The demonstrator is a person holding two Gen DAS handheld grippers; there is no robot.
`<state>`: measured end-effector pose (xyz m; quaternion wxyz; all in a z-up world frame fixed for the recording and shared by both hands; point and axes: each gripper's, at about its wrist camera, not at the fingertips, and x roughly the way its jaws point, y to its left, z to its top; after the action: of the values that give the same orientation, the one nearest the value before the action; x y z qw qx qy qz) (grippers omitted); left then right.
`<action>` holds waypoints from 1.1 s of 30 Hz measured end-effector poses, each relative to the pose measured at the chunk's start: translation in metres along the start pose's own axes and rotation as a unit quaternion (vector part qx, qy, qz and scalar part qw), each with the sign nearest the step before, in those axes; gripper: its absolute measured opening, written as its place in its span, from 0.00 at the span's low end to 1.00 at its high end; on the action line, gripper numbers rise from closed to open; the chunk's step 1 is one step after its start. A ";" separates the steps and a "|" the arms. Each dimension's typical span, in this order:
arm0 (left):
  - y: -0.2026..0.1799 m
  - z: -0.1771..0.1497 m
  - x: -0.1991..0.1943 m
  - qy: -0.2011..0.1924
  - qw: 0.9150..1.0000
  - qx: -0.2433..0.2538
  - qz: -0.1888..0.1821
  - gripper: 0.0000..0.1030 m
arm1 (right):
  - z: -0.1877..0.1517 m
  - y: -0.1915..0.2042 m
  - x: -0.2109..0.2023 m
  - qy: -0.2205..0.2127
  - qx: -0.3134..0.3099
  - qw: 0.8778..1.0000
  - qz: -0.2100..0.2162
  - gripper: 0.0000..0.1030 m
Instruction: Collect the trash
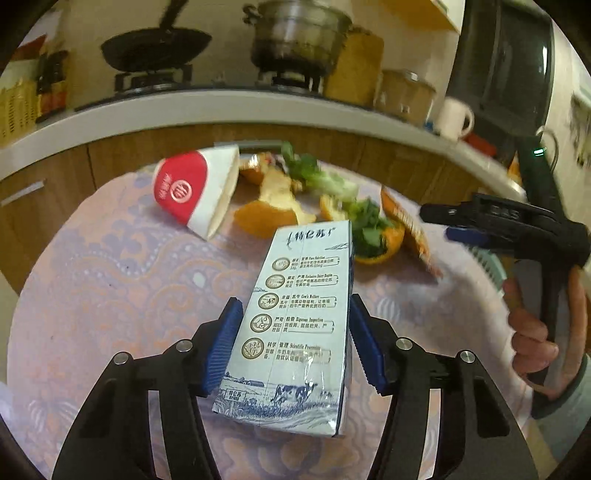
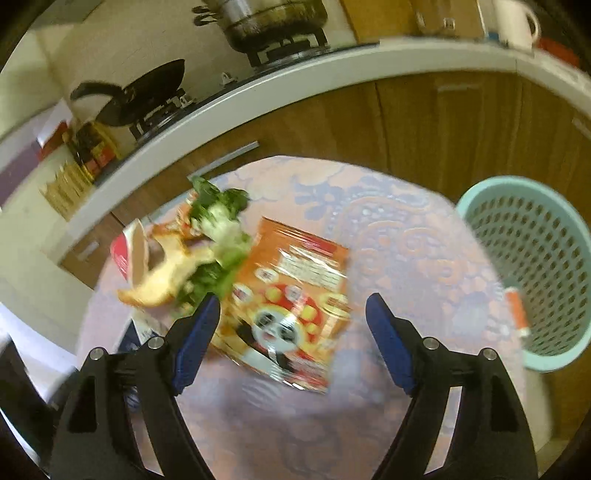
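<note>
Carton (image 1: 295, 325) sits clamped in the left claw (image 1: 293, 343), raised over the counter (image 1: 110, 295) — peel (image 1: 273, 206), greens (image 1: 365, 225) and a cup (image 1: 195, 192) lie beyond it. Right claw (image 2: 291, 332) gapes wide above the wrapper (image 2: 295, 295); a basket (image 2: 532, 273) stands right of that wrapper.

Place: a home kitchen.
Stove: gas burners carrying a black pan (image 1: 155, 48) and a steel pot (image 1: 295, 33).
Counter: white edge (image 1: 207, 107) over wooden cabinets (image 2: 443, 122), mug (image 1: 453, 118) standing there.
Table: patterned cloth (image 1: 110, 280) strewn with food scraps.
</note>
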<state>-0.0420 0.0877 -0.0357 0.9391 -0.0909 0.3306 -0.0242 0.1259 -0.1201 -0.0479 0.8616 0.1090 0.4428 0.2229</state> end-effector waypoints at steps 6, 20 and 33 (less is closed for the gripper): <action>-0.002 0.001 0.004 -0.001 1.000 0.004 0.000 0.54 | 0.012 0.007 0.035 0.038 0.020 0.998 -0.043 0.75; -0.006 -0.001 0.005 -0.004 1.000 0.021 0.023 0.54 | -0.006 0.026 0.027 0.022 -0.060 0.994 -0.088 0.26; -0.010 -0.003 0.003 -0.005 0.999 0.031 0.035 0.54 | -0.012 0.020 -0.011 -0.012 -0.076 0.996 -0.049 0.05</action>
<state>-0.0409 0.0767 -0.0379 0.9433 -0.0500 0.3281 -0.0013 0.1047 -0.1079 -0.0389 0.8826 0.0240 0.4187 0.2124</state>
